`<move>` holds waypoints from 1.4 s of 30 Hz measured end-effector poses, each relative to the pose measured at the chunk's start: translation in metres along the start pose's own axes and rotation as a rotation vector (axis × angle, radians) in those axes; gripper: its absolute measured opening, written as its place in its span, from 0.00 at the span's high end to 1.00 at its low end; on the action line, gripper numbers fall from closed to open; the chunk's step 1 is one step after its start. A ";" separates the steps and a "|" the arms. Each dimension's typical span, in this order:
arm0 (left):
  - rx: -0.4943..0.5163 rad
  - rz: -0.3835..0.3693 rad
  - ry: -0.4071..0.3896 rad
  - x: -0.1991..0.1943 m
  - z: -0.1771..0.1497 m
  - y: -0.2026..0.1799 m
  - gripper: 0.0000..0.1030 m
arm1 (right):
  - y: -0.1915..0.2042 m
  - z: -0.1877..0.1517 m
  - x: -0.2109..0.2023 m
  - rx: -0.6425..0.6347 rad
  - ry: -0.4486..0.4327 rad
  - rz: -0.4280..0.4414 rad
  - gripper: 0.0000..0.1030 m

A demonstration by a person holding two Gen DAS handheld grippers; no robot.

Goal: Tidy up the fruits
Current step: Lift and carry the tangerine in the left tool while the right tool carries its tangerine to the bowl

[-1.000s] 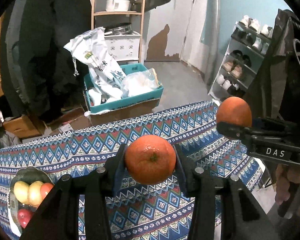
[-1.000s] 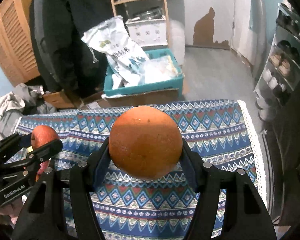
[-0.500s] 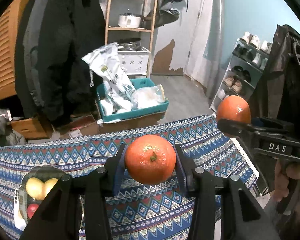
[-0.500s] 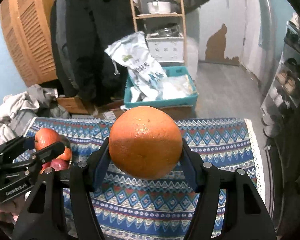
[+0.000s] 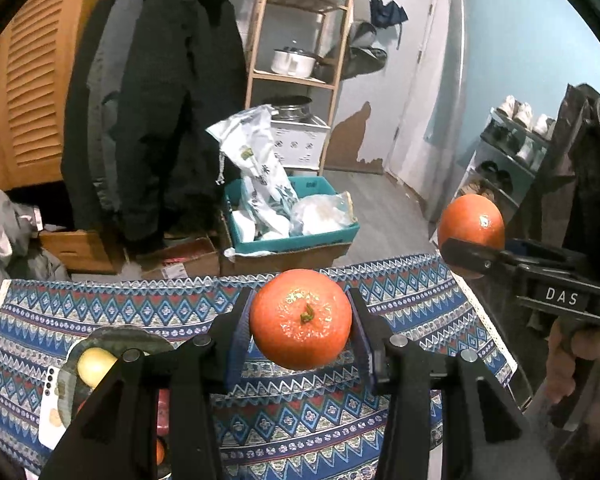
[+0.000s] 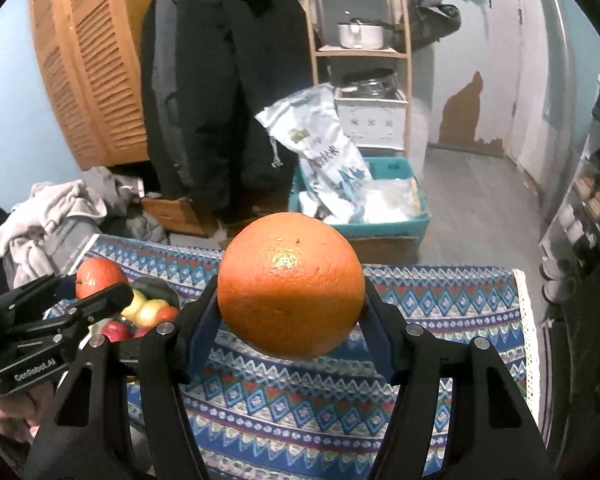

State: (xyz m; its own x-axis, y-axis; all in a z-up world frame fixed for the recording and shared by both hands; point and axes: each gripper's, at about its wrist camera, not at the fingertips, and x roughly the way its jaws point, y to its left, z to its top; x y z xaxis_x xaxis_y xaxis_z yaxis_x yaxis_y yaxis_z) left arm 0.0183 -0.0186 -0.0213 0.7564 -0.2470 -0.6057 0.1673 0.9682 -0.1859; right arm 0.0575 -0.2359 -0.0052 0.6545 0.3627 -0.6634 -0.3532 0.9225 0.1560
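My left gripper (image 5: 300, 322) is shut on a small tangerine (image 5: 296, 332) with a green stem, held in the air above the patterned tablecloth (image 5: 380, 424). In the right wrist view my right gripper (image 6: 291, 300) is shut on a large orange (image 6: 288, 280), also off the table. A dark plate (image 5: 100, 340) with a yellow fruit (image 5: 94, 362) and red fruits lies at the lower left, partly hidden by my left gripper's frame. The right wrist view shows the same plate (image 6: 160, 290) to the left, behind the left gripper and its tangerine (image 6: 98, 274).
A white phone (image 5: 50, 404) lies beside the plate. Beyond the table's far edge stand a teal crate (image 5: 296, 240) of bags, cardboard boxes, a wooden shelf (image 5: 296, 80) and a hanging black coat (image 5: 156, 120). A shoe rack (image 5: 508, 152) is at the right, a clothes pile (image 6: 56, 208) at the left.
Both grippers have risen with their fruit still held. The table now sits lower in both views and more of the room shows. The plate has slid toward my left gripper's frame.
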 end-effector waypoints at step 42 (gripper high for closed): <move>-0.339 0.249 0.174 0.015 -0.087 0.205 0.56 | 0.198 0.022 0.139 -0.220 0.202 0.269 0.37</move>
State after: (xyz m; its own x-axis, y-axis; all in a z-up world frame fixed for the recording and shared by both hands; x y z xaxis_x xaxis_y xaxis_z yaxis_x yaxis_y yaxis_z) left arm 0.0086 0.1732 -0.1357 0.6249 -0.0391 -0.7798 -0.2450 0.9385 -0.2434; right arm 0.0930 0.0001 -0.0507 0.3829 0.5338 -0.7540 -0.6426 0.7402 0.1977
